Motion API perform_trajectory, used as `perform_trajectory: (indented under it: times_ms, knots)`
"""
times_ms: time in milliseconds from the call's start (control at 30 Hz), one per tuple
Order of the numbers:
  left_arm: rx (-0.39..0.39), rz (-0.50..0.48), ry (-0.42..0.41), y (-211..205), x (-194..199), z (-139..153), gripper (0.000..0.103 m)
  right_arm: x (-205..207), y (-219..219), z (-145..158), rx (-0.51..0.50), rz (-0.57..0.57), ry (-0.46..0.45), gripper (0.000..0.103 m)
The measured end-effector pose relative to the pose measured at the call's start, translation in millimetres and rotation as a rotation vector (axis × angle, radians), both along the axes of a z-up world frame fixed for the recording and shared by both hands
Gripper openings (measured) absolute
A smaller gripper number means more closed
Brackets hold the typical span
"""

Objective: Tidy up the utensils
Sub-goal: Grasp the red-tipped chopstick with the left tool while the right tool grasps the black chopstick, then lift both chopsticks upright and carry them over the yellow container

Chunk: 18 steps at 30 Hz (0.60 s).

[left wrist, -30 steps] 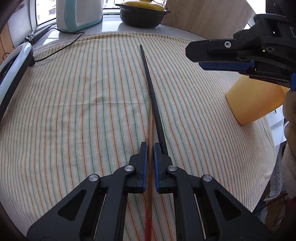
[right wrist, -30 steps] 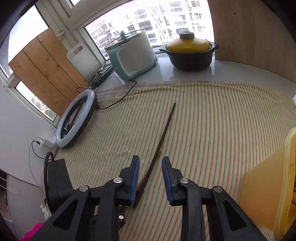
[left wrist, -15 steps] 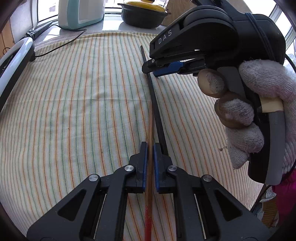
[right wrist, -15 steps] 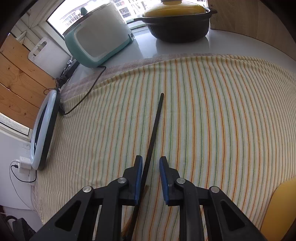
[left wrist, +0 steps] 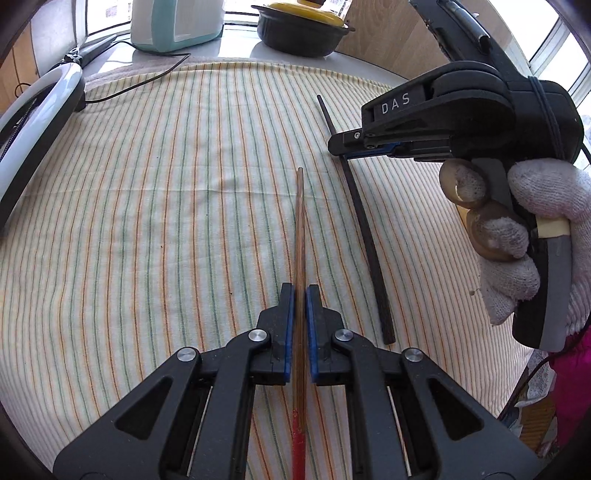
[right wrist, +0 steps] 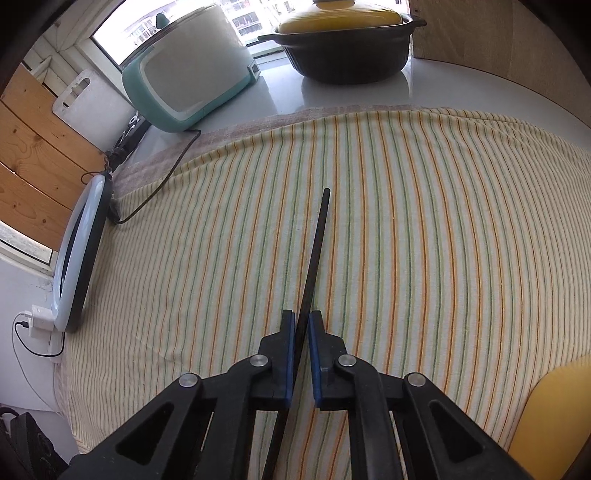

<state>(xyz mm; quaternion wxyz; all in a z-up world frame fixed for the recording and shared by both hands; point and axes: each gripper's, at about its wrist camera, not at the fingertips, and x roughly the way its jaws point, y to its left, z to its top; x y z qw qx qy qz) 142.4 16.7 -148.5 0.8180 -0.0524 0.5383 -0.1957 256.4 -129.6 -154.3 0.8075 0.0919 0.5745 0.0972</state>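
The left gripper (left wrist: 299,291) is clamped on a brown wooden chopstick (left wrist: 300,236), whose thin end points up the striped tablecloth (left wrist: 147,221) towards the black casserole pot (left wrist: 301,31). The right gripper (right wrist: 302,325), held by a gloved hand (left wrist: 524,236), has just been closing and now pinches a black chopstick (right wrist: 316,251) near its middle. In the left wrist view that stick lies just to the right of the brown one, apparently resting on the cloth. A yellow container (right wrist: 554,417) sits at the cloth's near right edge, far from the pot.
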Motion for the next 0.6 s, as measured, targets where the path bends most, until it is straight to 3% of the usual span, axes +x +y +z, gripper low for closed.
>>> perform_trajectory:
  times_ms: [367,600]
  knots:
    - [-0.071,0.075,0.005,16.5,12.9,9.0,0.005,-47.7,-10.9,16.9,0.065,0.065,-0.038,0.004]
    - [-0.088,0.107,-0.058,19.5,12.0,32.9,0.005,-69.4,-20.3,40.2,0.094,0.078,-0.104,0.004]
